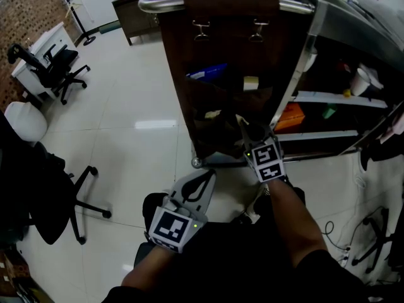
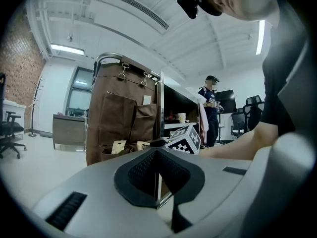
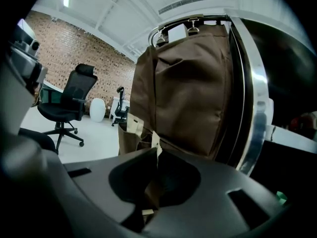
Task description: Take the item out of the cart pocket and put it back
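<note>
A brown fabric organizer (image 1: 221, 49) with several pockets hangs on the end of the cart under its chrome handle (image 1: 165, 4). My right gripper (image 1: 243, 130) reaches up to a lower pocket (image 1: 218, 125). It is shut on a thin brown packet (image 3: 150, 195) with a cream tag (image 3: 155, 142), held edge-on right at the fabric (image 3: 190, 93). A blue item (image 1: 207, 72) and a cream card (image 1: 251, 83) show in the upper pockets. My left gripper (image 1: 203, 180) hangs lower and farther back, shut on nothing, pointing toward the organizer (image 2: 119, 115).
Cart shelves (image 1: 338, 100) to the right hold an orange box (image 1: 291, 115) and small items. Black office chairs (image 1: 60, 68) stand at the left, one close by (image 1: 53, 188). Cables (image 1: 341, 238) lie on the floor at right. A person (image 2: 210, 108) stands beyond the cart.
</note>
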The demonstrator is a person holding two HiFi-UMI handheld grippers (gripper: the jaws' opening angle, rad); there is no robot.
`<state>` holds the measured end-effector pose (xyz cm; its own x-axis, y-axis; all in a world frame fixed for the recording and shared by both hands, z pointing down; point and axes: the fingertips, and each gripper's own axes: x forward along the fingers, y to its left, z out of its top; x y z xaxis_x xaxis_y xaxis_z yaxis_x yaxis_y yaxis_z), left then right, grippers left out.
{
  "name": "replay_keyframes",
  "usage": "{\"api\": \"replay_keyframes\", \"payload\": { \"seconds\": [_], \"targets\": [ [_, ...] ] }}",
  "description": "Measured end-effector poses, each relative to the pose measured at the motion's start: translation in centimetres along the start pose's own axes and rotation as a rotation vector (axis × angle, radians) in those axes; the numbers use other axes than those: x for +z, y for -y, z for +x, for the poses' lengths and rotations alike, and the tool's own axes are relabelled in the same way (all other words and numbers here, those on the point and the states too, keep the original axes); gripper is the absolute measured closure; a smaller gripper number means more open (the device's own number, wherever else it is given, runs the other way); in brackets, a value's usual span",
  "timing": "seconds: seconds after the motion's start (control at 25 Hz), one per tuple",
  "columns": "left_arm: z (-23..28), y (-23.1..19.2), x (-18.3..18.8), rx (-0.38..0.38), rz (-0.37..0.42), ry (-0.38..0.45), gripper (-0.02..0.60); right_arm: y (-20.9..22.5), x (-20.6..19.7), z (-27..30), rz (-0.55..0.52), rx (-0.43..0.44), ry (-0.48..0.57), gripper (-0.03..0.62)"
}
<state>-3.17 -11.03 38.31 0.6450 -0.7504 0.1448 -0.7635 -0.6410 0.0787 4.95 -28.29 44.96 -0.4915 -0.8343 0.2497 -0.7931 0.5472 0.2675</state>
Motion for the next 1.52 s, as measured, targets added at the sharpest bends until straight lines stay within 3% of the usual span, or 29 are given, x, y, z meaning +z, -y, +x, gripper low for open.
{"api": "replay_keyframes", "payload": {
  "seconds": [0.2,0.36,0.56,0.68,1.12,1.28,1.52],
  "targets": [
    [-0.1,0.1,0.0,-0.003,0.000,0.002,0.581,-0.1,-0.4,-0.1,0.056,0.040,-0.025,0.489],
    [-0.1,0.3,0.2,-0.007,-0.001,0.004,0.581,-0.1,1.5,-1.2,0.095,0.053,0.020,0.487],
    [-0.1,0.5,0.4,-0.009,0.003,0.011,0.581,0.1,4.1,-2.5,0.121,0.064,0.071,0.500],
    [-0.1,0.6,0.5,-0.011,0.003,0.016,0.581,-0.4,6.3,-3.9,0.199,0.111,0.113,0.583],
    [-0.3,0.9,0.2,-0.009,0.002,0.020,0.581,-3.1,15.2,-14.8,0.336,0.221,0.329,0.583],
    [-0.2,1.3,0.1,-0.017,0.001,0.020,0.581,-4.0,14.3,-17.5,0.314,0.217,0.320,0.583],
    [-0.6,1.4,0.7,-0.026,-0.002,0.048,0.581,-5.3,7.6,-18.0,0.324,0.193,0.193,0.583]
  ]
}}
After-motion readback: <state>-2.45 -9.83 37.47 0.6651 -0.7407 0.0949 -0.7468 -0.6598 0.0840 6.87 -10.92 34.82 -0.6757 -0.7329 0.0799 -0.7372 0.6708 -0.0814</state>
